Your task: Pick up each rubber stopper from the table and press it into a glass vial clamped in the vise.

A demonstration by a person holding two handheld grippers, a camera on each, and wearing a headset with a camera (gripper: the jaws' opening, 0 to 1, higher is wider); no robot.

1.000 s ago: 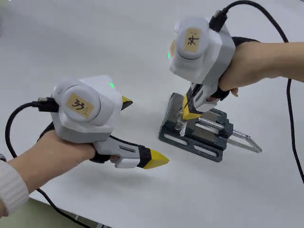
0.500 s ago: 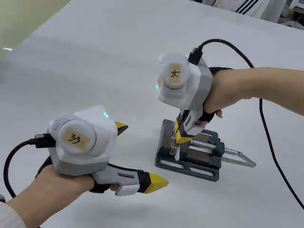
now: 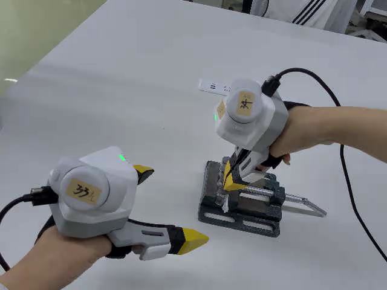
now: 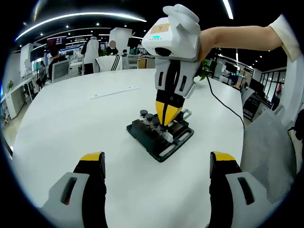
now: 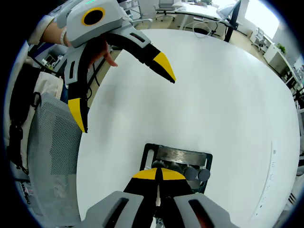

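Note:
A dark metal vise (image 3: 242,208) stands on the white table and clamps a row of small glass vials. Black stoppers (image 4: 144,114) cap the vials beside the right gripper's tips, seen again as stoppers (image 5: 197,174) in the right gripper view. My right gripper (image 3: 230,181) points down with its yellow tips together on the vise's left end. What lies under the tips is hidden. The same gripper (image 5: 157,175) shows its jaws closed to a thin line. My left gripper (image 3: 169,206) hovers left of the vise, jaws wide apart and empty, as the left gripper (image 4: 156,160) also shows.
A white power strip (image 3: 213,87) lies on the table behind the vise. The vise's screw handle (image 3: 302,206) sticks out to the right. A black cable (image 3: 341,157) trails from the right gripper. The table's left edge (image 3: 54,48) borders a green floor.
The head camera has shifted, so the power strip has come into view. The right gripper stays with its tips on the vise's left end. The left gripper stays open beside it.

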